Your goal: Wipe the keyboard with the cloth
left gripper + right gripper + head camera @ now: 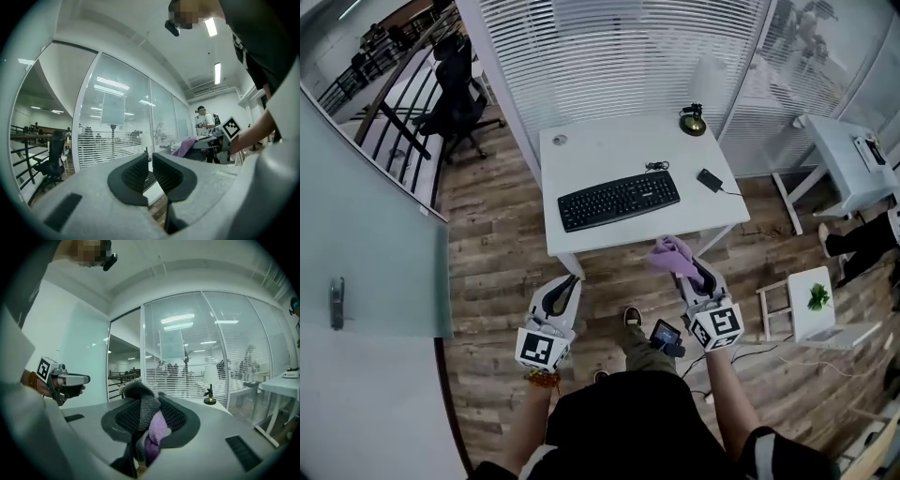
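**Cloth in the right claw, keyboard apart on the counter**

The right claw (150, 420) is clamped on the purple-and-grey cloth (151, 427), which bunches up between the jaws and covers their tips in the head view. The left claw (149, 171) is pressed closed with nothing in it. Both hang over the wood floor (487, 225) at the near edge of the white counter (609, 145). The black keyboard (619, 199) lies mid-counter, slightly angled, apart from both claws. Its key legends are too small to read. The left cube (542, 349) and right cube (717, 327) each bear a black-and-white square pattern. A small dark device (709, 179) with a cable lies right of the keyboard, and any marking on it is too small to make out.
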### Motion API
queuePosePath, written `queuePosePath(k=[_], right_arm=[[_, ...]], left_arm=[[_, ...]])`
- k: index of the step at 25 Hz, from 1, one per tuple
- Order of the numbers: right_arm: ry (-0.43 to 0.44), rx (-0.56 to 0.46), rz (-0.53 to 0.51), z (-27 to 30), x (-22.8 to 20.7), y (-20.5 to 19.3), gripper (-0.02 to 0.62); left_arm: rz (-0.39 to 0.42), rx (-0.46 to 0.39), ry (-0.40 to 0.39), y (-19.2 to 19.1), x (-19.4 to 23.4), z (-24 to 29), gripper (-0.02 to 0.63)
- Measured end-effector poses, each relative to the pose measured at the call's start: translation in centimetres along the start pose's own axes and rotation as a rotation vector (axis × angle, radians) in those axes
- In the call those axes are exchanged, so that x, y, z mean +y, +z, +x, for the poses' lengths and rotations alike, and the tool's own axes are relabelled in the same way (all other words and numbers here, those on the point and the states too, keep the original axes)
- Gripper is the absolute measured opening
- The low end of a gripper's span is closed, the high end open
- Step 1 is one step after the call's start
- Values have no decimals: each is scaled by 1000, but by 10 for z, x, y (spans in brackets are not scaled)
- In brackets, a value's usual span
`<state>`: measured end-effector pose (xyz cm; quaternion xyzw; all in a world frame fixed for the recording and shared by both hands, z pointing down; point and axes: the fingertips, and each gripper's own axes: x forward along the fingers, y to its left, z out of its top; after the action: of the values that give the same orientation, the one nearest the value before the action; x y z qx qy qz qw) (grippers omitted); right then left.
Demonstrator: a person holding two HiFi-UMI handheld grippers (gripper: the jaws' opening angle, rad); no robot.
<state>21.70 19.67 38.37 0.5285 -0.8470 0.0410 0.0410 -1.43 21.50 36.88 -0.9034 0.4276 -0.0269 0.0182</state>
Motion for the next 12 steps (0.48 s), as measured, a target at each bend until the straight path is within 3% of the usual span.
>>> queuePosePath(k=[7, 12], right_arm=[[28, 100, -72, 89, -92, -27, 95], [46, 174, -146, 149, -137, -50, 95]], left_arm=[[14, 61, 58, -22, 52, 86, 41], [31, 139, 69, -53, 81, 118, 41]])
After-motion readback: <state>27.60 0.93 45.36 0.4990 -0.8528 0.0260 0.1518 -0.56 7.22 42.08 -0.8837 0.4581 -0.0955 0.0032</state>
